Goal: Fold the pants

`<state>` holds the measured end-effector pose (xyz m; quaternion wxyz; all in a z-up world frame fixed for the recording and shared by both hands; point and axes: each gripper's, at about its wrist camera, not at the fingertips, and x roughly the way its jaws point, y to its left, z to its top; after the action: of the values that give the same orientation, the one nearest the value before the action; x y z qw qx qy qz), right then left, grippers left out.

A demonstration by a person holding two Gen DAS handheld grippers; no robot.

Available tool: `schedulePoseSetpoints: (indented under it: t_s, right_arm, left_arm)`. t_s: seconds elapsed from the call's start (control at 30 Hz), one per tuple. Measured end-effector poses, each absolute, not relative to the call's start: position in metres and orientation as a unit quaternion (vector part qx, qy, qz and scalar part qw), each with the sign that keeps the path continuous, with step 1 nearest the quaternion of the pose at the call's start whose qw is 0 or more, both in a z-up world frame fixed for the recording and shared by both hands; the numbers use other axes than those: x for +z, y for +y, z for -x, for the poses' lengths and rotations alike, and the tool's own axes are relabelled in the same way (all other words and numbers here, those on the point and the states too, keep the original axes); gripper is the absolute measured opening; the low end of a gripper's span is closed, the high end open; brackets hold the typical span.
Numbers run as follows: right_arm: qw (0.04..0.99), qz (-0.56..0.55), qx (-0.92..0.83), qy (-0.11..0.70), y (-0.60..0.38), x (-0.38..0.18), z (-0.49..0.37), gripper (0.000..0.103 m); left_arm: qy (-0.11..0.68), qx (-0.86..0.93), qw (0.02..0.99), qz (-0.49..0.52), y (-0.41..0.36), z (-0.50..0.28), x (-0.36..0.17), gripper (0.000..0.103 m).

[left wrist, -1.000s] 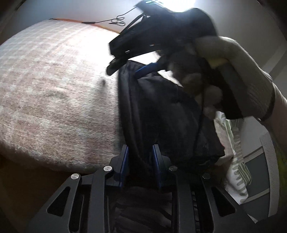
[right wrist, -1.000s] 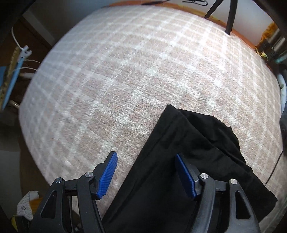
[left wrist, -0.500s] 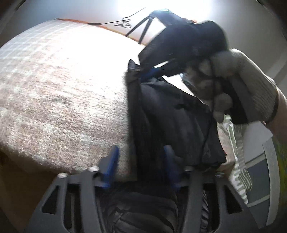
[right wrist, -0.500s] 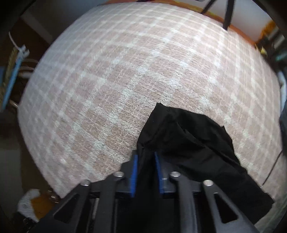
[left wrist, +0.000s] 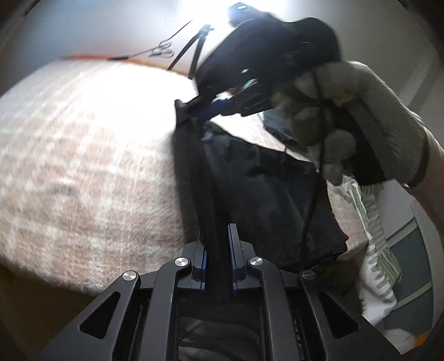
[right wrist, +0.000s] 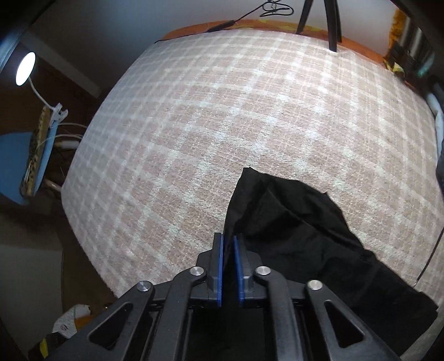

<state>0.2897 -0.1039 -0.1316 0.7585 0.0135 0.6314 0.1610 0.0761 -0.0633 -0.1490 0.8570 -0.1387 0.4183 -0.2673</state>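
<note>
Black pants [left wrist: 266, 194] lie on a bed with a pink and white checked blanket [left wrist: 83, 166]. My left gripper [left wrist: 217, 238] is shut on a bunched edge of the pants near the bed's front edge. My right gripper [right wrist: 228, 244] is shut on another edge of the pants [right wrist: 299, 233], which trail off to the right over the blanket [right wrist: 222, 125]. In the left wrist view the right gripper [left wrist: 211, 107] shows above the pants, held by a gloved hand [left wrist: 369, 116], pinching the far corner of the cloth.
A tripod's legs [right wrist: 331, 25] and a cable [right wrist: 244, 16] stand at the bed's far edge. A lamp [right wrist: 25, 68] and a blue board [right wrist: 38, 163] are off the bed's left side. A green-striped white cloth [left wrist: 374, 244] hangs at the right.
Both grippers have closed on the pants: the right went from open to shut first, then the left, which opened briefly, shut too. The right gripper has lifted its corner upward.
</note>
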Motion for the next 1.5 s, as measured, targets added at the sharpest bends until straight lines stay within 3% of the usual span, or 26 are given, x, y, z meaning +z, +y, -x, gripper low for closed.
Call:
schedulePoseSetpoints:
  t_s: [0.03,0.07,0.3,0.33,0.37,0.47,0.57,1.07,1.4,1.5]
  right_arm:
    - [0.759,-0.008,0.158,0.632,-0.106,-0.128,-0.288,0.039]
    - [0.759,-0.004,0.155,0.632,-0.107,-0.125,-0.287,0.053]
    - [0.755,0.05,0.14,0.638,-0.088,-0.13,-0.293,0.059]
    - [0.755,0.055,0.135,0.639,-0.089,-0.131,-0.295,0.055]
    - [0.757,0.057,0.132,0.638,-0.093,-0.132,-0.296,0.038]
    - [0.762,0.031,0.137,0.632,-0.109,-0.127,-0.294,0.016]
    - [0.778,0.021,0.142,0.612,-0.125,-0.113,-0.285,0.007]
    - [0.848,-0.097,0.11,0.509,-0.286,-0.042,-0.221,0.002]
    - [0.846,-0.152,0.065,0.507,-0.385,-0.09,-0.198,0.002]
    - [0.841,-0.164,0.063,0.512,-0.403,-0.111,-0.198,0.002]
  left_arm:
    - [0.415,-0.27,0.858,0.136,-0.067,-0.076,-0.146,0.01]
    - [0.412,-0.273,0.859,0.134,-0.072,-0.077,-0.143,0.01]
    - [0.392,-0.294,0.864,0.114,-0.09,-0.075,-0.125,0.01]
    - [0.386,-0.298,0.866,0.109,-0.093,-0.074,-0.123,0.01]
    - [0.383,-0.301,0.867,0.106,-0.096,-0.073,-0.12,0.01]
    - [0.378,-0.313,0.865,0.104,-0.094,-0.073,-0.113,0.01]
    - [0.372,-0.331,0.862,0.096,-0.106,-0.07,-0.104,0.01]
    - [0.351,-0.437,0.828,0.031,-0.209,-0.058,-0.074,0.01]
    - [0.391,-0.461,0.797,-0.019,-0.272,-0.055,-0.101,0.01]
    - [0.409,-0.467,0.784,-0.022,-0.283,-0.052,-0.107,0.022]
